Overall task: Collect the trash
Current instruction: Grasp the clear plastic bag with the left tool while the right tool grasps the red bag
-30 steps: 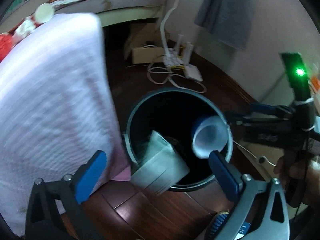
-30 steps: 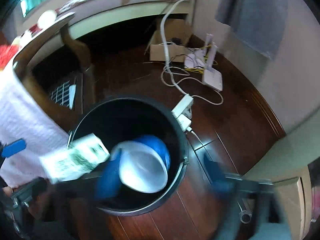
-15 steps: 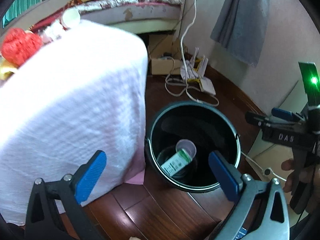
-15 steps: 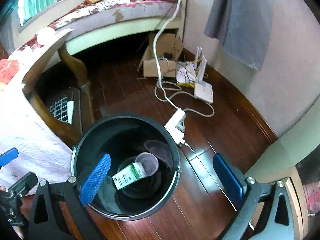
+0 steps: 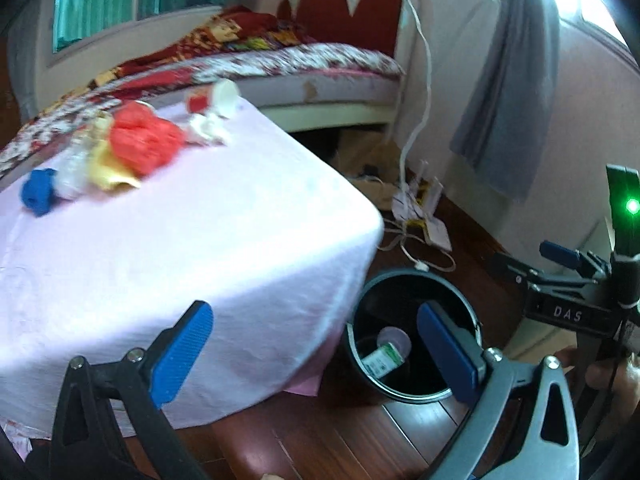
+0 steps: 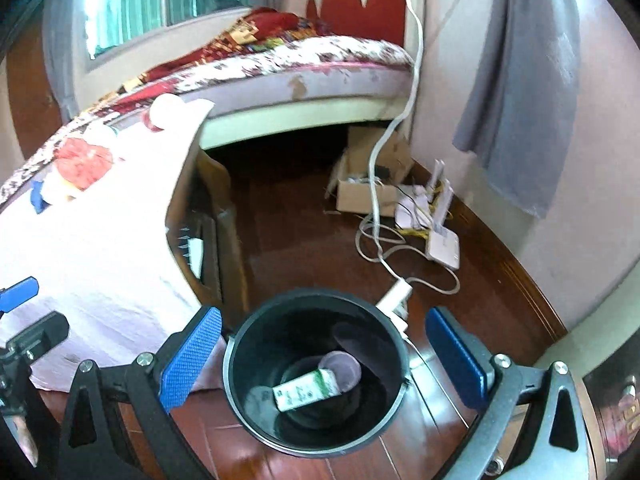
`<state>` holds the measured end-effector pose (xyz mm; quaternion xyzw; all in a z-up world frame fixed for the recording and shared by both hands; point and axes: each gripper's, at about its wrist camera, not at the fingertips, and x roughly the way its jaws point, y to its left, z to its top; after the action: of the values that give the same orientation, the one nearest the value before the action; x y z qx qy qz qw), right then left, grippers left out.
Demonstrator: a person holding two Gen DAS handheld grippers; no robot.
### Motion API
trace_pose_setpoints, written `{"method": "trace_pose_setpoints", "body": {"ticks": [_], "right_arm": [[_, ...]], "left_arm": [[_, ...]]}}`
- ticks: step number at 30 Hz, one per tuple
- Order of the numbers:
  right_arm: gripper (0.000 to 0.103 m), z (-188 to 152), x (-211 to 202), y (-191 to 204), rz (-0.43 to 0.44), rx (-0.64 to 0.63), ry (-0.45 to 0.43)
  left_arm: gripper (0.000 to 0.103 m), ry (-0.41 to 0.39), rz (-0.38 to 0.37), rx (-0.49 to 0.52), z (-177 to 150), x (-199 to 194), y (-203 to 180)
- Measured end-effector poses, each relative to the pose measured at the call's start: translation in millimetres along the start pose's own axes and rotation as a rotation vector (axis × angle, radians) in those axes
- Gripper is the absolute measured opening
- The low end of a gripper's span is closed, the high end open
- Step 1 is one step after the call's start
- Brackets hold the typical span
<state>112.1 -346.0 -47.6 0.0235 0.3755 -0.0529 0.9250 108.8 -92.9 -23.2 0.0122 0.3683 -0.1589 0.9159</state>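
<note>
Both empty: left claw and right claw spread wide. Carton and cup lying in bin. Next, prob: reach for red wad etc. on desk, pinch gently.

One second ago the left tongs held a green-and-white carton and the right tongs held a blue cup over the black bin. Both things now lie at the bottom of the bin, and both tongs stand wide apart with nothing between them. Both tongs have also risen away from the bin, so the counter top with its remaining trash has come into view.
</note>
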Motion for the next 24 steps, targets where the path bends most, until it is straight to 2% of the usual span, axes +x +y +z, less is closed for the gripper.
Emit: {"method": "trace_pose_setpoints", "body": {"ticks": [5,9,11,14,20,24], "right_arm": [[0.103,15,-4,42,0.051,-0.066,-0.035],[0.103,32,-6,84,0.124,-0.114,-0.081],[0.103,41,-3,106,0.147,-0.141,-0.069],[0.103,53,-2,141,0.186,-0.166,-0.083],[0.103,74,1,207,0.281,-0.213,-0.139],[0.103,93,13,244,0.322,-0.248,-0.149]], "left_arm": [[0.102,-0.059,0.061,-0.053,6,-21,39],[0.102,-0.092,0.124,-0.095,9,-32,75],[0.102,-0.108,0.151,-0.124,9,-39,93],[0.102,-0.114,0.153,-0.176,10,-45,128],[0.102,-0.135,0.265,-0.220,12,-49,185],[0.094,-0.138,0.286,-0.261,18,-41,223]]}}
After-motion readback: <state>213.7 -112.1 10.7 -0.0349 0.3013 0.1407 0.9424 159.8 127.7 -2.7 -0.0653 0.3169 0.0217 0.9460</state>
